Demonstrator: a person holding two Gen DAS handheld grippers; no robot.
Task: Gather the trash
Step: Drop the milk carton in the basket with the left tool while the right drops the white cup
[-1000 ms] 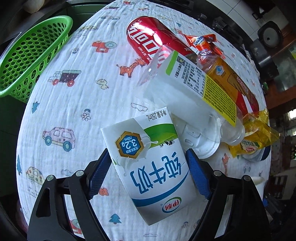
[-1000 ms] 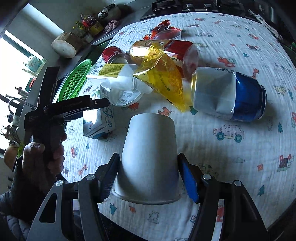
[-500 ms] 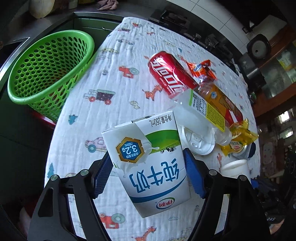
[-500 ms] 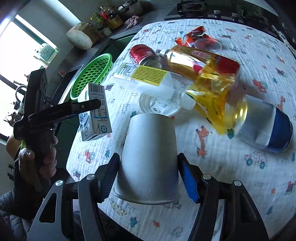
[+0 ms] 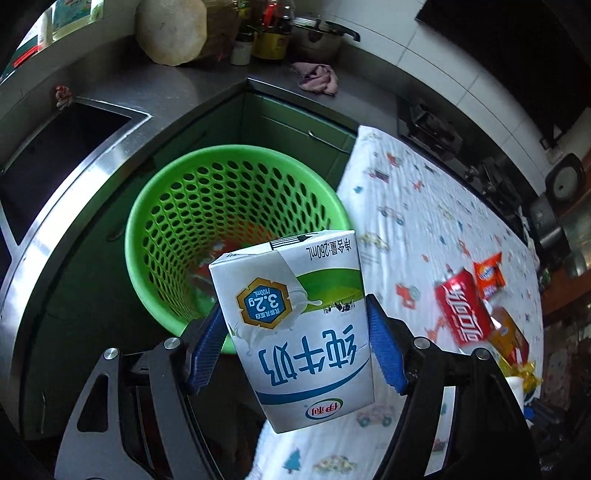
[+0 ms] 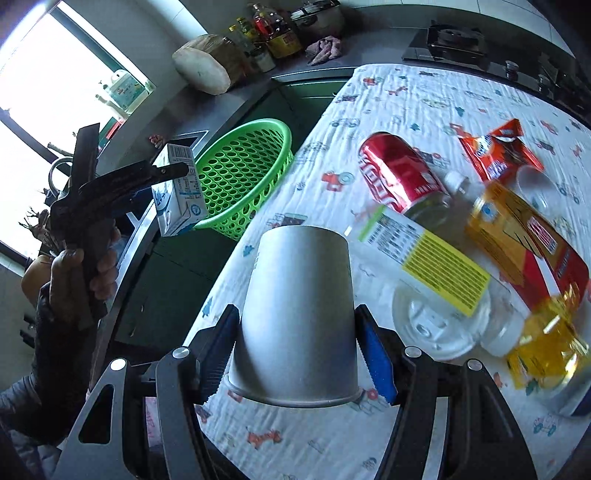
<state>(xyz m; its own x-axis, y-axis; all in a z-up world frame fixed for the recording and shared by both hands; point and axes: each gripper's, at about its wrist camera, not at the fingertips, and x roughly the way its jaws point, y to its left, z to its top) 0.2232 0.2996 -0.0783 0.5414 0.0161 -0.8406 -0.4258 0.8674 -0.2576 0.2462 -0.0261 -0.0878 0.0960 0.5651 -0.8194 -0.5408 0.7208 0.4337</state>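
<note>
1. The green basket (image 5: 236,236) stands on the floor beside the table (image 5: 424,206); its perforated wall looks light and easy to tip.
2. The milk carton (image 5: 295,314) is clamped in the left gripper (image 5: 295,354) over the basket's near rim. It is a stiff box, best held by its flat sides.
3. The paper cup (image 6: 295,314), upside down, is pinched in the right gripper (image 6: 297,354). It is thin and crushable.
4. The basket's contents are blurred, and whether the carton is empty is hidden.

A home kitchen: steel sink (image 5: 62,147), gas hob (image 6: 448,38), oil bottles (image 6: 264,27), what looks like a pot (image 5: 317,37)
</note>
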